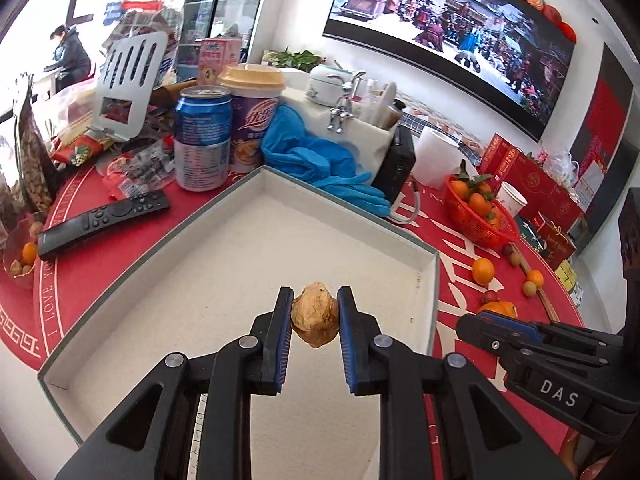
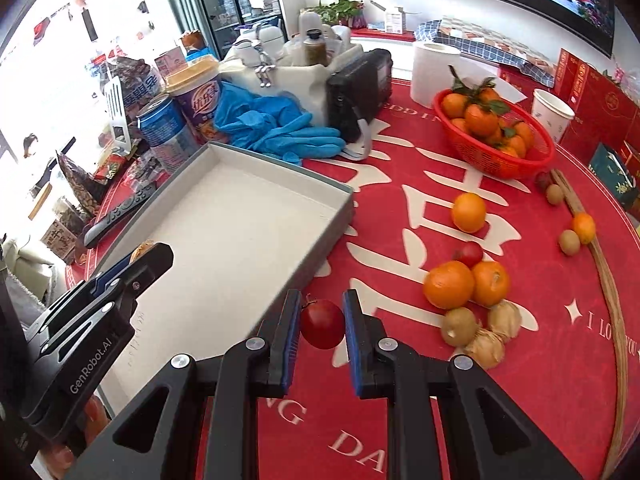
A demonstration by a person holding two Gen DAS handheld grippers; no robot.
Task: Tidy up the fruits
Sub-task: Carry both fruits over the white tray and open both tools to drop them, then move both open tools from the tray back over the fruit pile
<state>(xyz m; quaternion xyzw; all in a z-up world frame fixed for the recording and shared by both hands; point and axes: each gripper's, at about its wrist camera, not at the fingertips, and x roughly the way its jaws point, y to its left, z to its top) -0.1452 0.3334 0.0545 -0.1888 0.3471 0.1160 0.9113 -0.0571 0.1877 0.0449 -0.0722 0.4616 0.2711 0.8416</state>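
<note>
The red tabletop [image 2: 460,420] carries a shallow tray [image 1: 224,216], nothing in it yet, and loose fruit beside a red basket [image 2: 504,160] of oranges. Over the tray, the left gripper [image 1: 315,314] has its fingers closed narrowly on a papery husk fruit [image 1: 315,316]. Just off the tray's edge, the right gripper [image 2: 322,322] pinches a small tomato [image 2: 322,324]. Judged risks: released from height, either fruit could roll or bounce out; too hard a squeeze could split the tomato.

Your red table [image 2: 532,364] carries a shallow grey tray [image 2: 340,216], a red basket [image 2: 500,160], 3 loose oranges [image 2: 448,284], a remote [image 1: 104,222] and blue gloves [image 2: 276,128].
</note>
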